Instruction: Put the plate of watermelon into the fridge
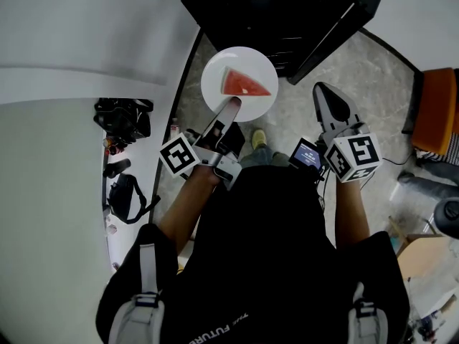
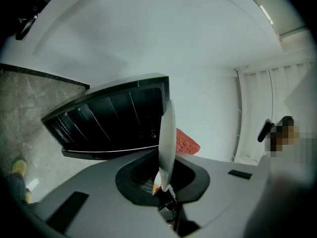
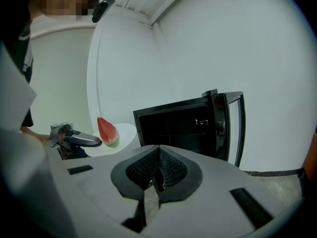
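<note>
A white plate carrying a red watermelon wedge hangs in the air just in front of the open black fridge. My left gripper is shut on the plate's near rim. In the left gripper view the plate shows edge-on between the jaws of the left gripper, with the wedge behind it and the fridge's dark inside beyond. My right gripper is shut and holds nothing, to the right of the plate. The right gripper view shows its shut right gripper, the plate, the wedge and the fridge.
The fridge door stands swung open on the right, also seen as the fridge door. A white table with black bags lies to the left. An orange chair and a cardboard box stand on the right over the marble floor.
</note>
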